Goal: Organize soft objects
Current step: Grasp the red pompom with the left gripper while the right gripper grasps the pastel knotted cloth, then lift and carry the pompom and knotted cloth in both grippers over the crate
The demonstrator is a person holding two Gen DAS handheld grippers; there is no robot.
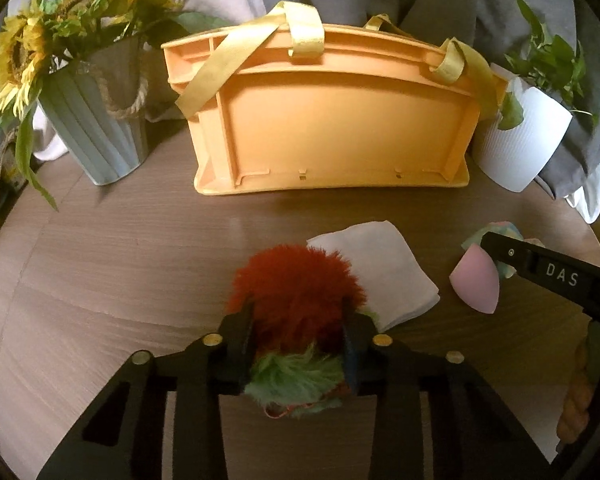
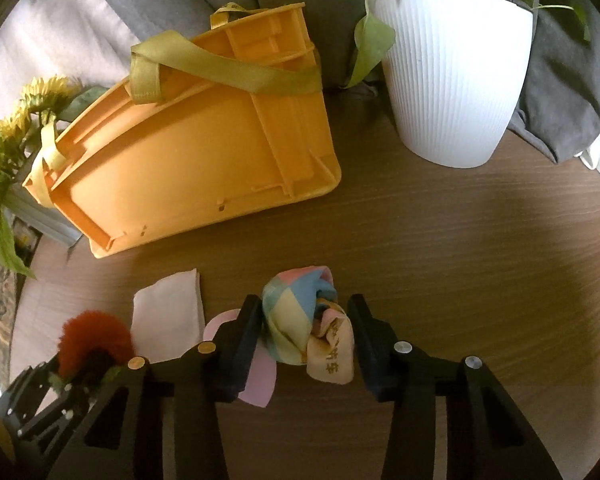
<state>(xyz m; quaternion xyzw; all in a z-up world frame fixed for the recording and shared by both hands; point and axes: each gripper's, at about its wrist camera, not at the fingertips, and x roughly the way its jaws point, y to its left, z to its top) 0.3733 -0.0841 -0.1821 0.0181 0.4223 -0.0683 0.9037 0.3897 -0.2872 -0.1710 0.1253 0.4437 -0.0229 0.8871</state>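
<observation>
My left gripper (image 1: 298, 320) is shut on a fluffy red and green plush toy (image 1: 296, 300) just above the wooden table (image 1: 120, 240). The plush toy also shows in the right wrist view (image 2: 92, 336). My right gripper (image 2: 306, 320) is open around a pastel checked cloth bundle (image 2: 300, 312); its left finger touches the bundle and the right finger stands apart. A pink sponge (image 1: 476, 280) lies beside it and shows under the left finger in the right wrist view (image 2: 256, 380). A folded white cloth (image 1: 376, 272) lies between the two grippers.
An orange plastic basket (image 1: 328, 120) with yellow straps stands at the back of the table. A grey pot of sunflowers (image 1: 100, 120) is on its left. A white ribbed plant pot (image 2: 452, 80) is on its right. Grey and white fabric lies behind.
</observation>
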